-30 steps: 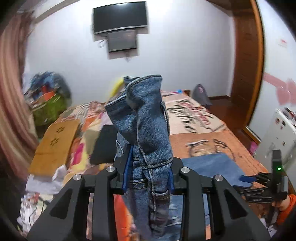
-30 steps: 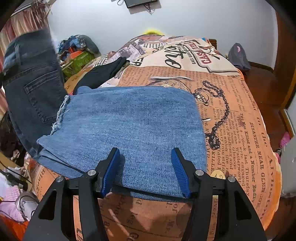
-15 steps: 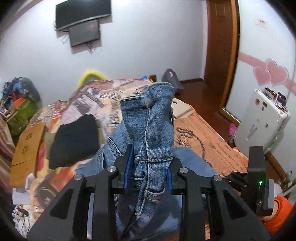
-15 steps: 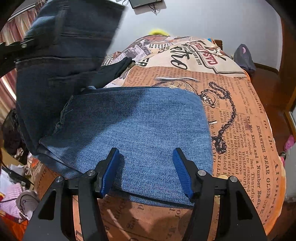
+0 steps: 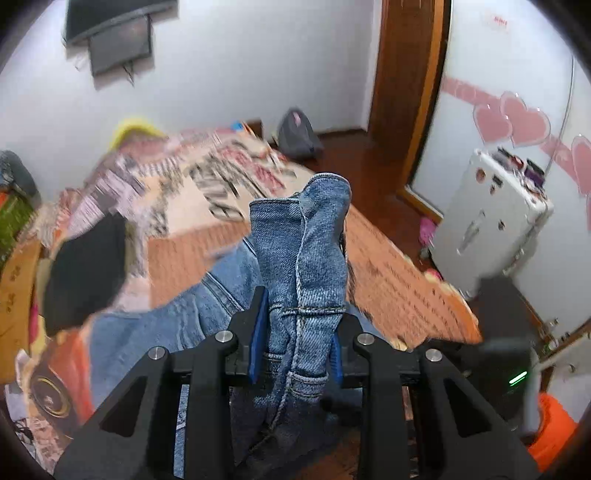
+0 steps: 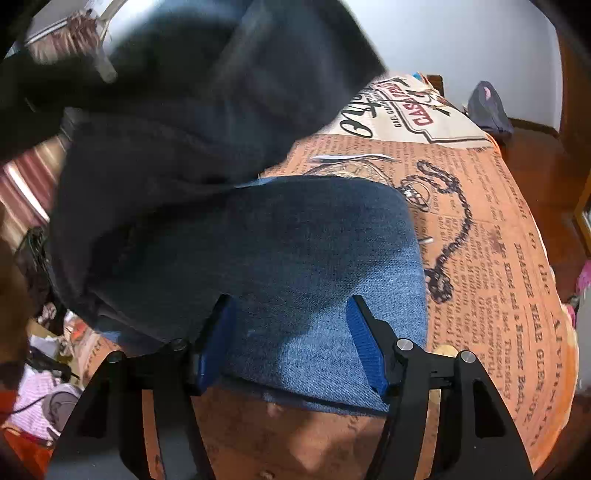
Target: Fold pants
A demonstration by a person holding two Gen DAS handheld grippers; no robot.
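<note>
A bed (image 6: pixel 491 236) with an orange newsprint cover fills both views. On its far side lie a black cloth (image 5: pixel 83 266) and a yellow thing (image 5: pixel 135 127), blurred. A grey bag (image 5: pixel 297 134) sits on the floor by a wooden door (image 5: pixel 404 85); a white case (image 5: pixel 487 221) stands against the wall with pink hearts (image 5: pixel 511 118). A screen (image 5: pixel 110 33) hangs on the far wall. At the lower right of the left view are an orange sleeve (image 5: pixel 552 424) and a dark device with a green light, partly cut off.

The left tool (image 5: pixel 295 339) is narrow, its blue pads clamped on a bunched denim edge of the pants (image 5: pixel 306 258), which stands up between the fingers and blocks the middle of that view. In the right view this lifted part hangs as a dark blurred mass over the upper left, hiding the bed behind it.

The folded part of the pants (image 6: pixel 314 266) lies flat on the bed. The right tool (image 6: pixel 291 347) stands fairly wide, its pads either side of the near edge of the denim; I cannot tell whether they touch the cloth, but they are not pinching it. Clutter at the lower left beside the bed is too blurred to name.
</note>
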